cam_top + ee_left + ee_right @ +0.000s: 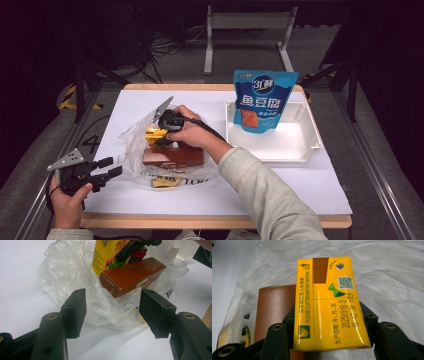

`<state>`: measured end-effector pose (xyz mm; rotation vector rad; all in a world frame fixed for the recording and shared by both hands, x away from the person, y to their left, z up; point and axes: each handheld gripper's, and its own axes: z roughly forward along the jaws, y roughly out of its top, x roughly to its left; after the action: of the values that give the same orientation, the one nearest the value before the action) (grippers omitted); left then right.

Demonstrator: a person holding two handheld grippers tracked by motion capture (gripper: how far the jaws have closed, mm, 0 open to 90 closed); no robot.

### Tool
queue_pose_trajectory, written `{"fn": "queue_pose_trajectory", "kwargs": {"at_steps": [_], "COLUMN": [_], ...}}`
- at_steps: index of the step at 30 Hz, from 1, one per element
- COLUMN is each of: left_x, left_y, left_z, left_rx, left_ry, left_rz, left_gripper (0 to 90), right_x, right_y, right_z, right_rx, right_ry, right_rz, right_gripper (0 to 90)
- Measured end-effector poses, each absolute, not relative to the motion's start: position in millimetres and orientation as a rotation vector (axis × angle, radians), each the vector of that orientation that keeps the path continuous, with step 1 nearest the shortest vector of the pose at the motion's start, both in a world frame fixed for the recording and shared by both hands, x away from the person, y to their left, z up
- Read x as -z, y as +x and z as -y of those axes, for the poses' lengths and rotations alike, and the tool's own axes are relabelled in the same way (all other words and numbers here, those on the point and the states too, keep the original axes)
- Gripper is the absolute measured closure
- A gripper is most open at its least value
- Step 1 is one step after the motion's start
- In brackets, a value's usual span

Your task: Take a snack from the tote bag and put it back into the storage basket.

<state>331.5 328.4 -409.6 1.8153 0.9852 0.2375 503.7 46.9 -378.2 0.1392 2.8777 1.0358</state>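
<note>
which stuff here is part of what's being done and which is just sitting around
In the job:
- yellow drink carton, clamped in the right gripper
- clear plastic bag it sits in
- brown box in the same bag

Lying about:
- blue snack pouch, standing in the white tray
- left gripper, open, off to the side of the bag

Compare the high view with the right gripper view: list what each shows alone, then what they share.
High view alone: the blue pouch standing in the white tray, and the left gripper at the table's left edge, jaws apart on nothing.
Right gripper view alone: the print on the carton's top, a QR code and date, with a jaw on each side.
Shared: the yellow carton, the brown box and the plastic bag.
</note>
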Motion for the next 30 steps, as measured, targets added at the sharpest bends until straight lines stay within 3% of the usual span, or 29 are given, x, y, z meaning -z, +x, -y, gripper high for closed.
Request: {"fn": "queue_pose_trajectory", "kwargs": {"at_steps": [30], "left_x": [409.8], "left_y": [332.7], "left_z": [-327.0], "left_rx": [-0.235], "left_ry": [1.808], "left_rz": [-0.992], "left_gripper": [38.7], "right_x": [305.3], "right_y": [496.7], "right_z": [-21.2], "right_rx": [-1.2], "right_ry": [0.112], "right_rz": [-2.782], "right_gripper": [49.7]}}
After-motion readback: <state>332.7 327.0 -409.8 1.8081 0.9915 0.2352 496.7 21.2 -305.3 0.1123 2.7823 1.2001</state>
